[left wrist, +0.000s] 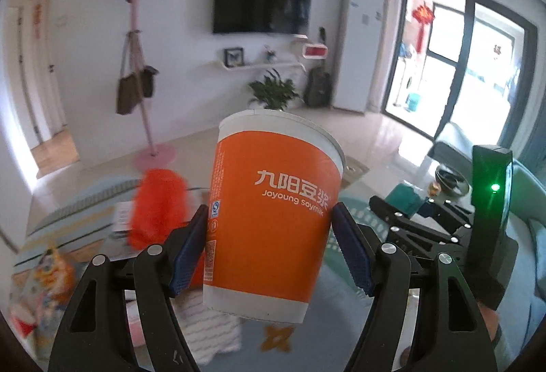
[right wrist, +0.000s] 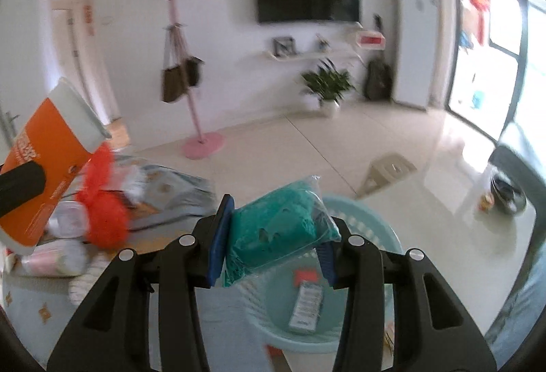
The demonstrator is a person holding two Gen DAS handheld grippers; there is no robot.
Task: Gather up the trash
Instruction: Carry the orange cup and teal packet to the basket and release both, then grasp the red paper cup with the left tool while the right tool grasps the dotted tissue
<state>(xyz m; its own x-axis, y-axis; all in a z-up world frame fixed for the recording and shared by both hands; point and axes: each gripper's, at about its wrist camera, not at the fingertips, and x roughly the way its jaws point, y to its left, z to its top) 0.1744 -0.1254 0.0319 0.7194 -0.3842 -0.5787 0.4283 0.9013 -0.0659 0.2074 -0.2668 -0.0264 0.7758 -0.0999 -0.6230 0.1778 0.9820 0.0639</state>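
My left gripper [left wrist: 269, 232] is shut on an orange and white Joyoung soymilk paper cup [left wrist: 273, 211], held upright and slightly tilted above the table. The cup also shows in the right wrist view [right wrist: 51, 164] at far left. My right gripper [right wrist: 273, 235] is shut on a teal packet in clear plastic [right wrist: 276, 228], held over a light blue basket [right wrist: 375, 228] that holds a small box [right wrist: 305, 307] and a red scrap. The right gripper also shows in the left wrist view [left wrist: 426, 222] at right.
A red mesh bag [right wrist: 102, 211], plastic wrappers and a striped cloth [left wrist: 208, 327] lie on the table at left. A dark bowl [right wrist: 505, 194] sits at far right. Beyond are a tiled floor, a pink coat stand [right wrist: 201, 140], a plant [right wrist: 327, 89] and a small stool [right wrist: 389, 170].
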